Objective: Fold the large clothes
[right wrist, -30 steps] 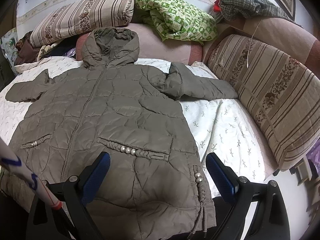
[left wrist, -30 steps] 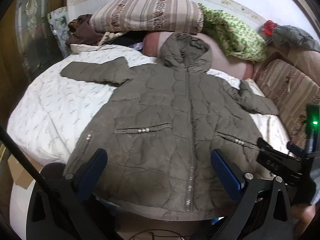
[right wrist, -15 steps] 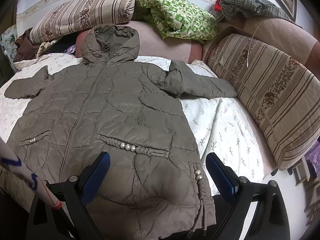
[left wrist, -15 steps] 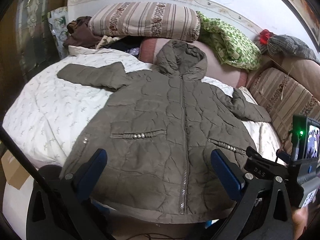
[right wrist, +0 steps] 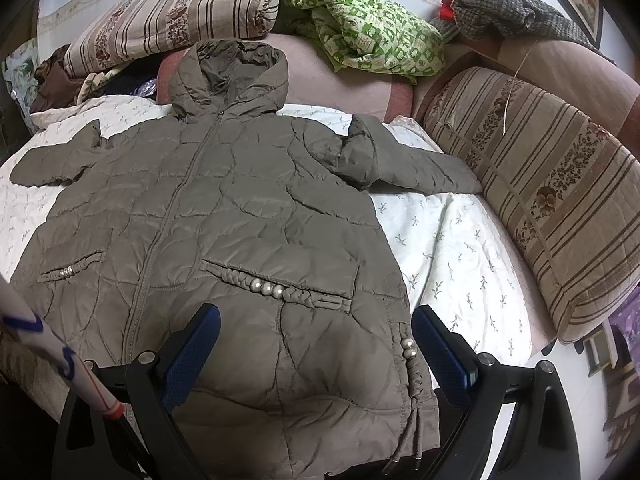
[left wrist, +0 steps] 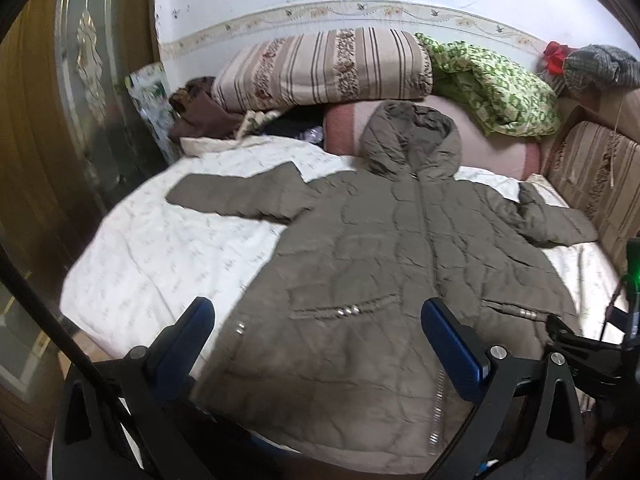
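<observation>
An olive quilted hooded jacket [left wrist: 392, 264] lies spread flat, front up and zipped, on a white patterned bedsheet [left wrist: 160, 256]. Both sleeves stretch outward and its hood rests on a pink bolster. It also shows in the right wrist view [right wrist: 224, 224]. My left gripper [left wrist: 316, 340] is open and empty, above the jacket's lower left part near its hem. My right gripper [right wrist: 316, 344] is open and empty, above the jacket's lower right corner, near the pearl-trimmed pocket [right wrist: 276, 288].
Striped pillows [left wrist: 320, 68], a green patterned blanket [right wrist: 368, 28] and a pink bolster [left wrist: 492, 140] line the head of the bed. A striped cushion [right wrist: 552, 188] borders the right side. A wooden door [left wrist: 48, 128] stands at the left. The right gripper's body [left wrist: 592, 352] shows at the left view's right edge.
The left wrist view has swung left and tilted up, so more of the left sleeve, door and wall shows. The right gripper has barely moved. The jacket lies unchanged.
</observation>
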Action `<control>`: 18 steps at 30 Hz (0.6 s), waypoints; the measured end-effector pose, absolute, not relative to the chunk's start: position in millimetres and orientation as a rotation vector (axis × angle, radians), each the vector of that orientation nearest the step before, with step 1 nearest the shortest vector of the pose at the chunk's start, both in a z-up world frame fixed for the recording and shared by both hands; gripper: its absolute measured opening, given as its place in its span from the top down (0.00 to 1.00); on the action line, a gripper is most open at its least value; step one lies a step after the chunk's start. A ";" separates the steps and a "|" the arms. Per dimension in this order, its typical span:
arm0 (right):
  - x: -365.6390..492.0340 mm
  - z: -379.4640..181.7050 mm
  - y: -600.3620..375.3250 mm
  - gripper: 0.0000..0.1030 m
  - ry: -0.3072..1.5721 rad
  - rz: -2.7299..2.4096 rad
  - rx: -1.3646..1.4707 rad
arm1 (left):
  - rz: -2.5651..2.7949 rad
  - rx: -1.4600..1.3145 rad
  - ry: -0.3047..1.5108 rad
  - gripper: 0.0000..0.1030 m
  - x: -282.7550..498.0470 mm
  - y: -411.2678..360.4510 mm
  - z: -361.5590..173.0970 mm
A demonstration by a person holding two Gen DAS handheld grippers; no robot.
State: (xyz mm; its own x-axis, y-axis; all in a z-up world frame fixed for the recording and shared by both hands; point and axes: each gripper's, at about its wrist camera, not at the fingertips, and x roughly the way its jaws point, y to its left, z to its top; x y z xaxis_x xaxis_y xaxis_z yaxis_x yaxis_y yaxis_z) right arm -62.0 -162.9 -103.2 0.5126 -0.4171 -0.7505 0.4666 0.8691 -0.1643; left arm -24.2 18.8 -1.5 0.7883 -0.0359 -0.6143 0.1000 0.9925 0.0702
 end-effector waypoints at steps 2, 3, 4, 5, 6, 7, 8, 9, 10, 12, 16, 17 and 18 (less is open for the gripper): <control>-60.1 -104.2 -161.7 0.04 0.890 -0.527 0.058 | -0.075 0.110 0.661 0.00 -21.2 21.3 -2.4; -59.4 -104.5 -161.0 0.04 0.891 -0.525 0.055 | -0.073 0.115 0.665 0.00 -19.4 22.1 -3.4; -58.5 -104.7 -159.9 0.04 0.893 -0.523 0.050 | -0.070 0.121 0.667 0.00 -18.2 21.9 -4.5; -57.9 -104.9 -158.9 0.04 0.895 -0.521 0.046 | -0.067 0.131 0.673 0.00 -16.3 21.9 -6.0; -56.8 -105.2 -157.5 0.04 0.897 -0.518 0.043 | -0.068 0.139 0.681 0.00 -14.3 21.8 -7.6; -56.0 -105.5 -156.7 0.04 0.899 -0.516 0.041 | -0.070 0.143 0.688 0.00 -12.8 21.9 -9.2; -54.9 -106.0 -155.7 0.04 0.903 -0.514 0.039 | -0.072 0.143 0.696 0.00 -10.8 22.8 -10.8; -53.9 -106.3 -155.4 0.04 0.906 -0.513 0.039 | -0.072 0.137 0.702 0.00 -9.1 24.7 -12.2; -52.5 -106.8 -155.0 0.04 0.910 -0.511 0.039 | -0.070 0.133 0.703 0.00 -8.1 26.3 -13.1; -50.2 -108.3 -154.3 0.04 0.919 -0.510 0.035 | -0.062 0.131 0.707 0.00 -3.9 30.3 -14.1; -45.6 -110.9 -152.0 0.04 0.937 -0.502 0.030 | -0.036 0.138 0.700 0.00 4.6 38.4 -14.3; -44.6 -111.5 -150.8 0.04 0.940 -0.500 0.027 | -0.029 0.139 0.698 0.00 7.8 40.8 -14.0; -43.1 -112.3 -149.0 0.04 0.943 -0.499 0.022 | -0.018 0.138 0.696 0.00 11.4 44.8 -13.7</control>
